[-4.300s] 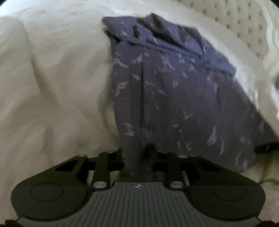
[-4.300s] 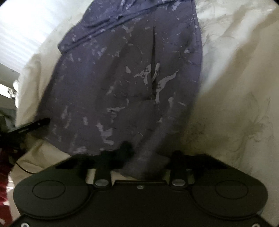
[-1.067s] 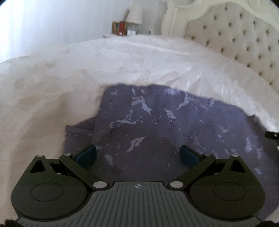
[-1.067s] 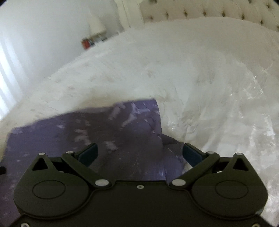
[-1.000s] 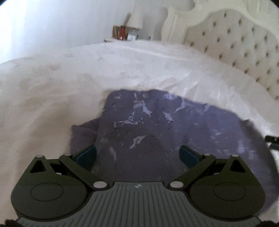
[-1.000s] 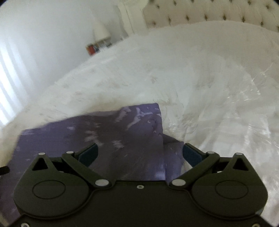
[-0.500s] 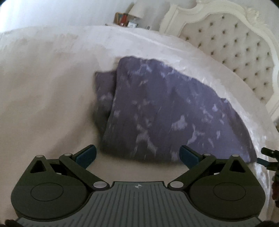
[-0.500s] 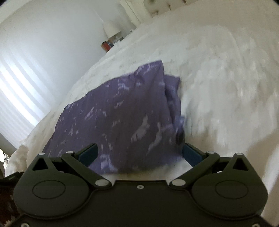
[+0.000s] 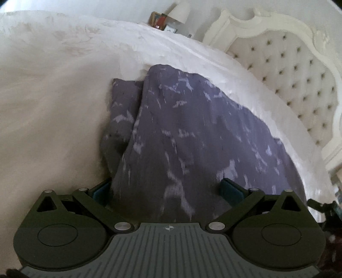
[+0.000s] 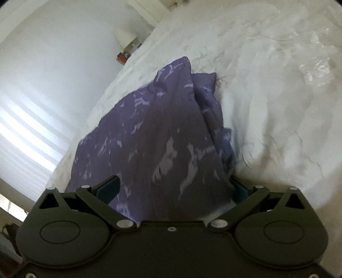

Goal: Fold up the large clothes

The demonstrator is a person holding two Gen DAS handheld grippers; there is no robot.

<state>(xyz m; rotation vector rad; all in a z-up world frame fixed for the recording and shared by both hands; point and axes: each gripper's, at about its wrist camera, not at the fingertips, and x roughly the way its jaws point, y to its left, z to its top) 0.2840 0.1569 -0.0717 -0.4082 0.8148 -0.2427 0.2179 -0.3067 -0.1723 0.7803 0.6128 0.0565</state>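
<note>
A purple garment with pale marbled streaks [image 9: 192, 132] lies folded on the white bed; a lower layer pokes out along its left side. My left gripper [image 9: 168, 190] is open, its jaws wide apart over the garment's near left corner. In the right wrist view the same garment [image 10: 154, 139] lies folded, with layers stepping out on its right side. My right gripper [image 10: 175, 188] is open, its jaws spread across the garment's near right corner. Neither gripper grips the cloth.
The white quilted bedspread [image 9: 53, 96] surrounds the garment. A tufted cream headboard [image 9: 288, 70] stands at the right. A bedside stand with a lamp and books [image 9: 168, 19] sits beyond the bed. The other gripper's tip [image 9: 320, 205] shows at the far right edge.
Both grippers held the garment 4.3 s ago and have let go. In the last second both have dropped closer, so the near corners now lie between the open jaws.
</note>
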